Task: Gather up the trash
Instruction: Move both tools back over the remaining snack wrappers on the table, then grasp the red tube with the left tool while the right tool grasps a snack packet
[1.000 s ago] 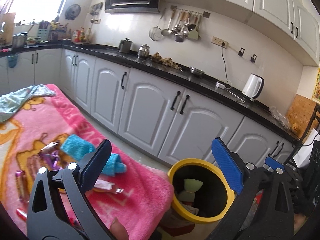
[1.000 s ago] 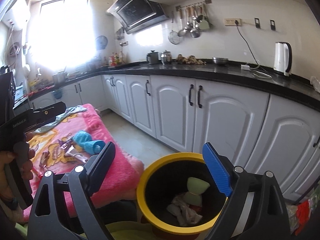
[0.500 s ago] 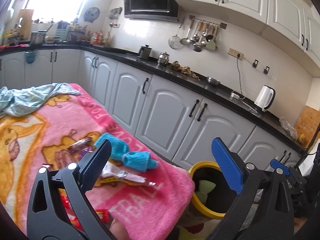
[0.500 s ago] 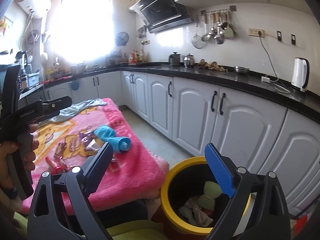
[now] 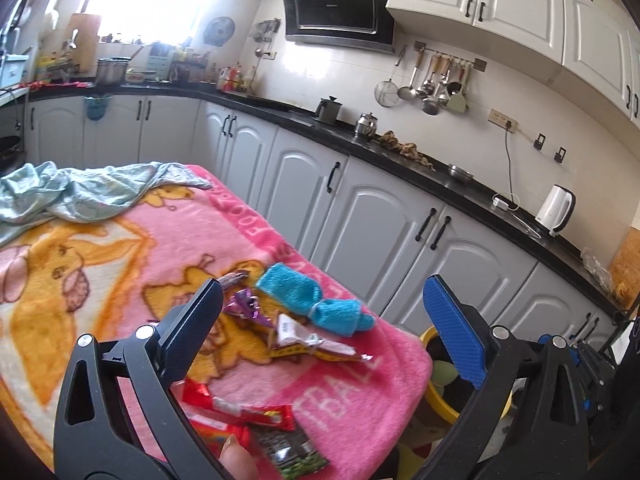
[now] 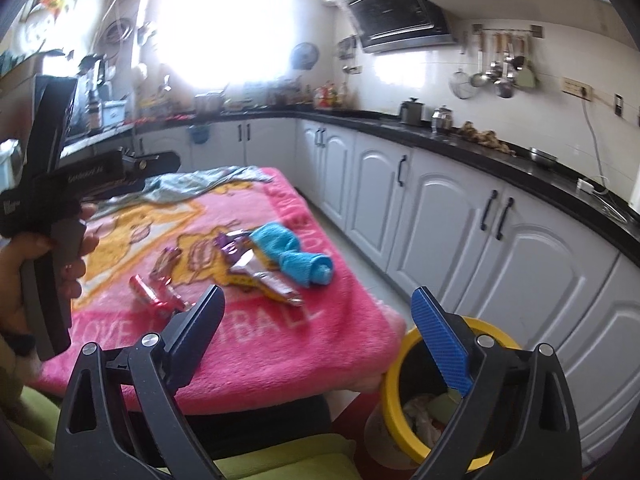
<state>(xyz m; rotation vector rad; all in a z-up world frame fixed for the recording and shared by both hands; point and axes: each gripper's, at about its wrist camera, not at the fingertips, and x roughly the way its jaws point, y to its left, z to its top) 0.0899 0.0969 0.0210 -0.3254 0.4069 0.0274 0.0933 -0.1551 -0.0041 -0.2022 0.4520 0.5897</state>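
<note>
Snack wrappers lie on a pink blanket (image 5: pixel 132 256) (image 6: pixel 280 336): a silver-and-yellow wrapper (image 5: pixel 316 344) (image 6: pixel 262 276), a purple one (image 5: pixel 246 304) (image 6: pixel 228 246), a red one (image 5: pixel 240 410) (image 6: pixel 150 294) and a dark green one (image 5: pixel 290 450). A yellow-rimmed bin (image 5: pixel 434 392) (image 6: pixel 400 384) holding trash stands at the blanket's right corner. My left gripper (image 5: pixel 322 312) hangs open above the wrappers, holding nothing. My right gripper (image 6: pixel 318 314) is open and empty over the blanket's near corner, beside the bin. In the right wrist view the left gripper's body (image 6: pixel 52 200) shows in a hand at far left.
A blue rolled cloth (image 5: pixel 316 298) (image 6: pixel 298 256) lies next to the wrappers. A pale green cloth (image 5: pixel 76 192) is bunched at the blanket's far end. White cabinets (image 5: pixel 360 216) under a black counter run close along the right, with a kettle (image 5: pixel 556 208). A green cushion (image 6: pixel 280 460) is below.
Both grippers have swung left, away from the bin and over the blanket. The wrappers now sit between the left gripper's fingers in view; the bin has slid to the right edge. Both stay open.
</note>
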